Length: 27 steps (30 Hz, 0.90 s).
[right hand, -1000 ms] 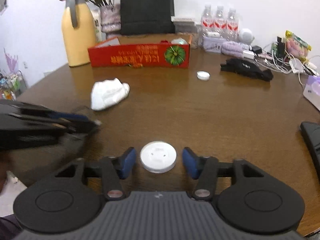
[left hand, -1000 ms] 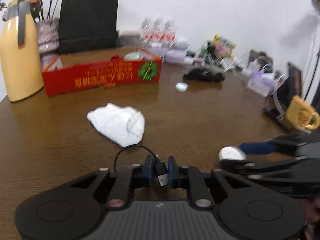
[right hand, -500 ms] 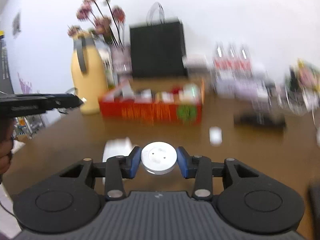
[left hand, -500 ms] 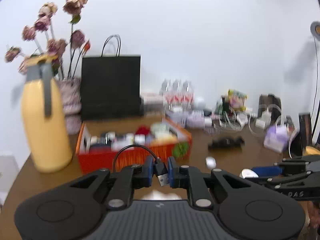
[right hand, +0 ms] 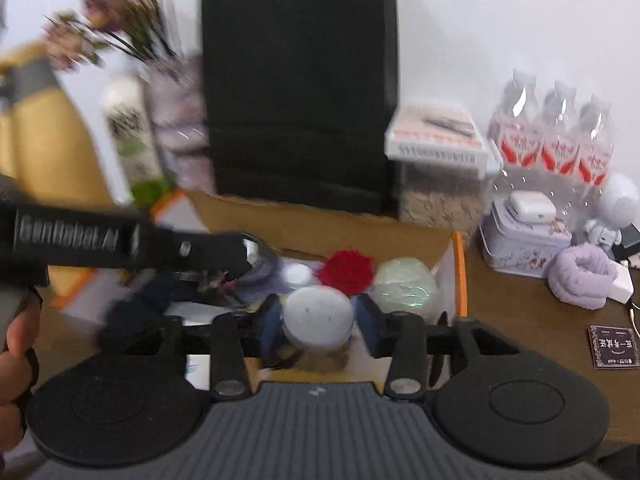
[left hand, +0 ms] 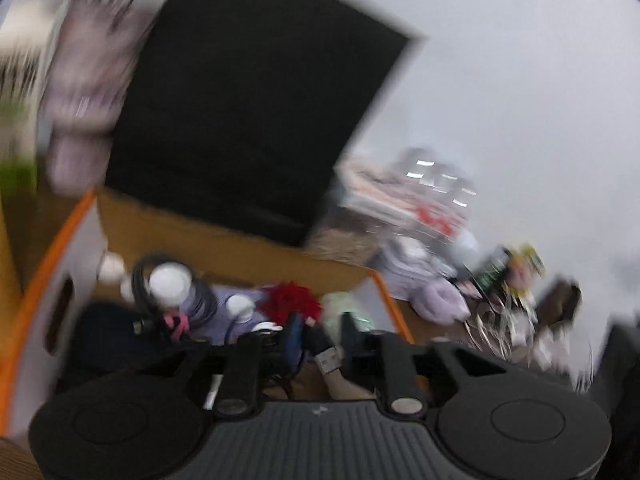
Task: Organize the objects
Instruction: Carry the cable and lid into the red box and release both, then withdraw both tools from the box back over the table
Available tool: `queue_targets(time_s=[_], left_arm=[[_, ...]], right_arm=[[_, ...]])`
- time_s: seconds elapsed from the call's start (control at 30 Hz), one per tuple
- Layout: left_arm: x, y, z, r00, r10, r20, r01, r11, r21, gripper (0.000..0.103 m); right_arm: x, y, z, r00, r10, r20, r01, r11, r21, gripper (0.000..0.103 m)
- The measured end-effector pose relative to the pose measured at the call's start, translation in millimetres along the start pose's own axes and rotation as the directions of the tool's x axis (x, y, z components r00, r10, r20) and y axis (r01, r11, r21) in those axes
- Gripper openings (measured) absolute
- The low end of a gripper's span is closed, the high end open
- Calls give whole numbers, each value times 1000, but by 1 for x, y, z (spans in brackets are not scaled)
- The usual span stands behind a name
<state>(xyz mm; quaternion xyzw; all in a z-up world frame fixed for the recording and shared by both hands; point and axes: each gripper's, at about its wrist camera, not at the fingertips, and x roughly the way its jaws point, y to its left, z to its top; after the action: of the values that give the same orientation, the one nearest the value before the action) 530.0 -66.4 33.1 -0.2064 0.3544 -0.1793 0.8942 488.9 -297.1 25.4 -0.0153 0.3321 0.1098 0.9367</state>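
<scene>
White and round, the disc (right hand: 319,317) is seen between the pads of the right tool (right hand: 319,320), whose jaws have just been widening, above the orange-rimmed box (right hand: 460,276). A USB plug (left hand: 326,356) sits loose between the left tool (left hand: 318,340)'s jaws, which have just been parting. A black bag (right hand: 300,92) stands behind on the worktop (right hand: 520,320).

right gripper (right hand: 318,320): black body | ribbed grey housing behind blue-padded fingers (right hand: 270,318) | silver screws at finger bases | left gripper (left hand: 318,338): same build, white lettering on side
</scene>
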Motion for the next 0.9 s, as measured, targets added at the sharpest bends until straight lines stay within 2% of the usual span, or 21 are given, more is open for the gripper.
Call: queue_targets(time_s=[0.03, 0.07, 0.1, 0.13, 0.17, 0.27, 0.33, 0.4, 0.47, 0.5, 0.53, 0.57, 0.63, 0.7, 0.8, 0.87, 0.9], left_arm=[[12, 5, 4, 999, 3, -37, -4, 1000, -22, 40], [18, 10, 8, 998, 7, -57, -8, 1000, -20, 41], [20, 14, 11, 998, 20, -56, -21, 1000, -15, 48], [19, 16, 14, 998, 32, -46, -32, 999, -8, 61], [16, 18, 16, 999, 30, -32, -30, 1000, 1, 64], [-3, 19, 22, 1000, 21, 3, -21, 1000, 8, 70], [-19, 13, 25, 999, 34, 25, -34, 999, 10, 74], [-42, 3, 24, 996, 73, 58, -76, 996, 40, 75], [-67, -9, 15, 992, 95, 85, -103, 990, 100, 77], [-82, -15, 7, 991, 94, 99, -108, 984, 139, 83], [-98, -20, -4, 990, 86, 114, -107, 976, 188, 90], [-114, -24, -17, 989, 79, 126, -108, 965, 239, 91], [-146, -28, -49, 987, 83, 136, -123, 938, 324, 91], [-180, -30, -87, 985, 94, 145, -139, 930, 339, 91], [-237, -30, -153, 989, 11, 148, -67, 924, 378, 92], [-269, -27, -194, 989, -45, 143, -13, 924, 382, 96], [-282, -24, -214, 986, -72, 148, 13, 931, 366, 101]], right_arm=[[4, -1, -1, 1000, -22, 12, 22, 1000, -6, 51], [5, -2, -1, 998, -48, 34, 48, 999, -19, 55], [5, -3, 1, 997, -65, 50, 66, 998, -23, 68], [0, -6, 1, 995, -76, 71, 78, 997, -22, 73], [-4, -8, 3, 994, -74, 84, 76, 997, -23, 76], [-21, -11, 6, 993, -60, 99, 64, 997, -37, 79], [-31, -9, 8, 991, -70, 112, 77, 995, -64, 90], [-44, -6, 8, 988, -101, 115, 110, 991, -79, 90], [-64, -5, 1, 988, -95, 118, 103, 992, -70, 90], [-76, -2, -4, 988, -87, 125, 97, 993, -72, 90], [-90, 0, -11, 987, -87, 132, 98, 992, -80, 91], [-107, 4, -22, 985, -95, 143, 108, 990, -87, 91], [-140, 12, -51, 985, -86, 151, 103, 989, -104, 94], [-172, 20, -81, 987, -61, 150, 78, 991, -109, 97], [-222, 40, -140, 989, -27, 145, 40, 995, -91, 102], [-252, 52, -180, 991, 1, 135, 6, 998, -55, 103], [-263, 56, -195, 991, 15, 135, -12, 1000, -28, 103]])
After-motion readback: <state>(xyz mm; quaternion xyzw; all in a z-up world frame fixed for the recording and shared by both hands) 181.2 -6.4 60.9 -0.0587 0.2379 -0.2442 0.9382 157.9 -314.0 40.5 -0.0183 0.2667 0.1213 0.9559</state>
